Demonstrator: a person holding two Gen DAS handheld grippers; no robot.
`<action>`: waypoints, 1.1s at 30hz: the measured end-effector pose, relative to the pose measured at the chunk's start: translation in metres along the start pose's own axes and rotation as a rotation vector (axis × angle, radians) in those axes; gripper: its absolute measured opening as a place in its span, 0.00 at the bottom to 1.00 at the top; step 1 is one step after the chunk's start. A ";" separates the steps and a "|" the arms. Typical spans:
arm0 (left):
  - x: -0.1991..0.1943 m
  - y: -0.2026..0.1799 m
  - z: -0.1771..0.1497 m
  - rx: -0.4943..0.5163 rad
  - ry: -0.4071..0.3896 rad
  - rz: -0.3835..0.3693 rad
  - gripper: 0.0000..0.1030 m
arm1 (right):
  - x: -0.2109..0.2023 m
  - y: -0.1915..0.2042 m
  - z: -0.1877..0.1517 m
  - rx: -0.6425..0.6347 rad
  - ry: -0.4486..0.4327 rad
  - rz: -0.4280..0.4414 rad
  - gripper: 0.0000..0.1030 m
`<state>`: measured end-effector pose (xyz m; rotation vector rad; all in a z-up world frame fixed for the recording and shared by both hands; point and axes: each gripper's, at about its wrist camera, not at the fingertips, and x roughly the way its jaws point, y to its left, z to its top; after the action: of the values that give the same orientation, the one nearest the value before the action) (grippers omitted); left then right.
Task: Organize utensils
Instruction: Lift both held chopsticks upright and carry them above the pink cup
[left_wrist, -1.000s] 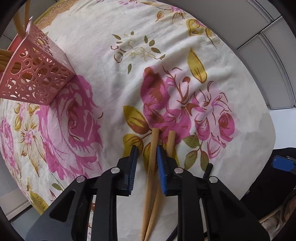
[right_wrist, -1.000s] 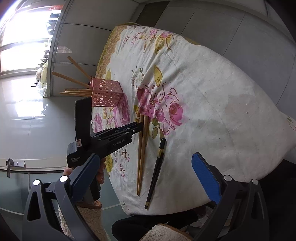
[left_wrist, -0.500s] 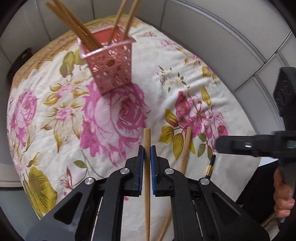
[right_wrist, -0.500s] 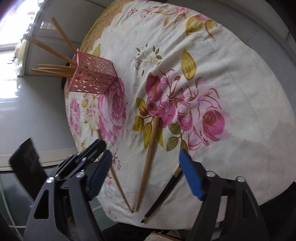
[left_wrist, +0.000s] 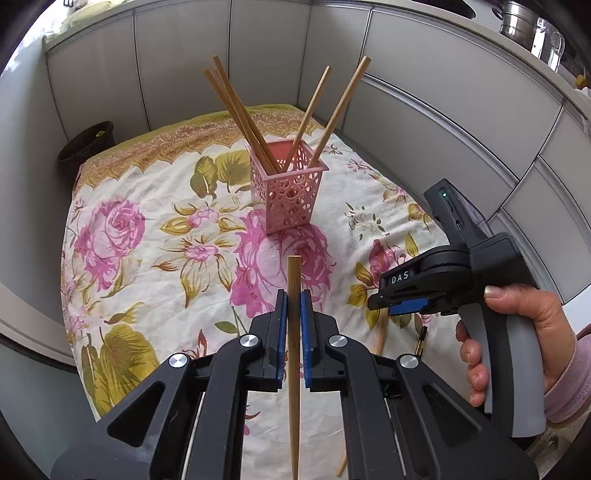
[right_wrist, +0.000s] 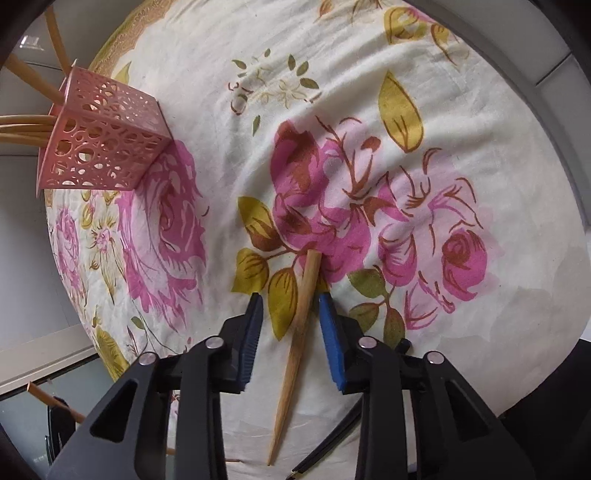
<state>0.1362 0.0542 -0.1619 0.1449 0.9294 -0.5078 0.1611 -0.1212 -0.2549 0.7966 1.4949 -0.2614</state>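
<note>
Two pickups are in hand at once. The left gripper (left_wrist: 290, 306) has its fingers pinching a bamboo chopstick (left_wrist: 294, 280), held clear of the cloth-covered worktop (right_wrist: 369, 74) with the pink holder (left_wrist: 286, 188) at twelve o'clock. The right gripper (right_wrist: 290, 297) has just been closing its fingers on a second chopstick (right_wrist: 301, 321) lying on the cloth, yet they stand spread either side of it, not touching. A black chopstick (right_wrist: 325, 446) lies at five o'clock. Next, I judge, the left carries forward and tips its stick into the holder, while the right must pinch fully before lifting.
</note>
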 end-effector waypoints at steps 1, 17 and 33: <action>-0.003 0.001 0.000 -0.001 -0.014 0.003 0.06 | 0.005 0.001 0.000 -0.003 0.017 0.004 0.08; -0.068 -0.002 0.007 -0.063 -0.331 0.092 0.06 | -0.123 0.031 -0.070 -0.374 -0.504 0.278 0.08; -0.113 -0.040 0.085 -0.095 -0.674 0.120 0.06 | -0.267 -0.020 -0.088 -0.461 -0.931 0.358 0.08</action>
<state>0.1235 0.0309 -0.0172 -0.0587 0.2814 -0.3619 0.0519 -0.1649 0.0012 0.4425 0.4847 0.0043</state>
